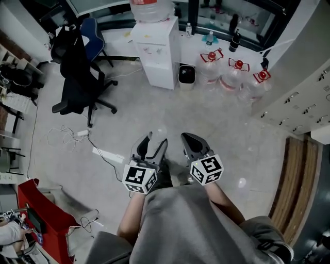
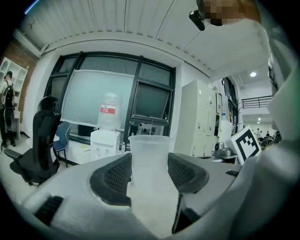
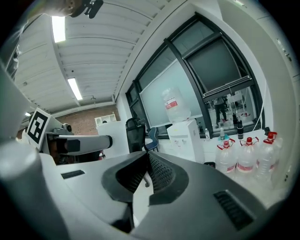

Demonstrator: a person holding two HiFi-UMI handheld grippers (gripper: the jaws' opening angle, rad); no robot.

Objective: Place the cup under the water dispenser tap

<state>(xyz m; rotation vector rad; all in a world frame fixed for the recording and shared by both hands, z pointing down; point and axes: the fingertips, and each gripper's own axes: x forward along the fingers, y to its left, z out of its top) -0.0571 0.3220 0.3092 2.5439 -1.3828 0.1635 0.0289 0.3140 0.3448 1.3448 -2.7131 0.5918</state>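
Left tool (image 1: 154, 146): clenched on the cup (image 2: 149, 154), one ribbed pad against each side of its wall.
Cup: clear plastic, upright and apparently empty; its rim stands above the pads and its base sits down between them.
Why held so: gripping the lower wall and keeping the tool close to level likely holds the mouth upward, ready to go under a spout.
Right tool (image 1: 192, 140): jaws pressed together with nothing between them. It sits just right of the left tool and points the same way, probably free to work the tap.
Straight ahead: the water dispenser (image 1: 157, 49) is a white cabinet with a large bottle (image 1: 149, 7) upside down on top. It stands well apart from both tools across open floor (image 1: 216, 124).
Tap: only small marks show on the dispenser's front (image 1: 149, 50), too small to read.
Stage: the cup is in hand but not yet at the dispenser, so the approach looks unfinished.
Ahead and right: a small bin (image 1: 186, 73) stands just beside the dispenser, with red-capped spare bottles (image 1: 234, 72) beyond it and lockers (image 1: 299, 98) further right.
Ahead and left: a black office chair (image 1: 77, 77) has a blue chair (image 1: 95, 31) behind it.
Near left, low: cables (image 1: 64, 135) and a power strip (image 1: 107, 153) lie on the floor.
In the way: nothing blocks the straight line ahead. The chair base and cables lie left of it and the bin right of it, so I judge a centred approach the safest.
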